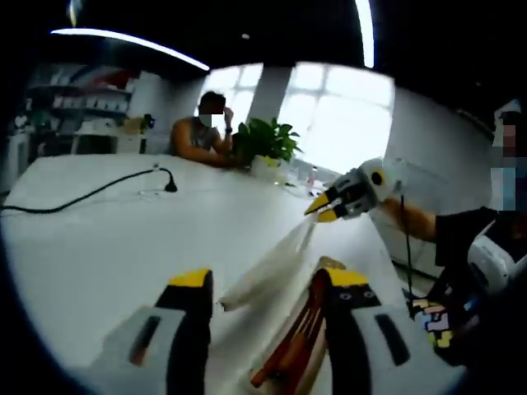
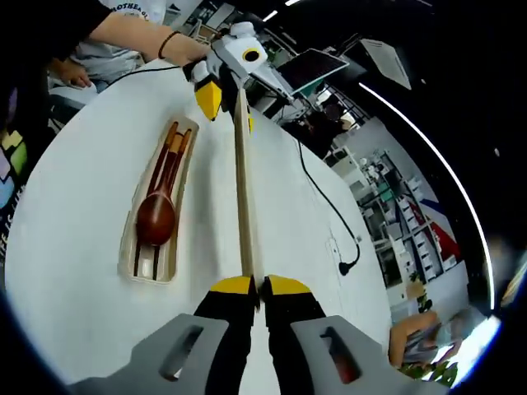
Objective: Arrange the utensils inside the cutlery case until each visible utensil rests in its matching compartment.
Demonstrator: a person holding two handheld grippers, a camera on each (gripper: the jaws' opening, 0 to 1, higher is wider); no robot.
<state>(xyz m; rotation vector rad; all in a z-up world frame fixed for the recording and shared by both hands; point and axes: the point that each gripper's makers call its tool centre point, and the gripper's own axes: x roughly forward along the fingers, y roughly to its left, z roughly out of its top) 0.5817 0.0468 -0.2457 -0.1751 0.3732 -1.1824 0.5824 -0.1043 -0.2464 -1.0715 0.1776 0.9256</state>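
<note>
The cutlery case [image 2: 155, 247] lies at your ten o'clock with spoon [image 2: 156, 218] and chopsticks [image 2: 169, 152] seated. Its lid [image 2: 244, 189] hangs between your clamped right gripper [image 2: 251, 286] and left gripper [image 2: 224, 103], whose grip is unclear; closing remains.

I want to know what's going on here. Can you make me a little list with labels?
place: white table
case: open tray lying flat on the table
in the case: brown spoon and chopsticks
lid: long pale lid, held on edge above the table beside the case
right gripper: jaws shut on the near end of the lid
left gripper: at the far end of the lid; I cannot tell if it grips
also on table: black cable, potted plant
</note>
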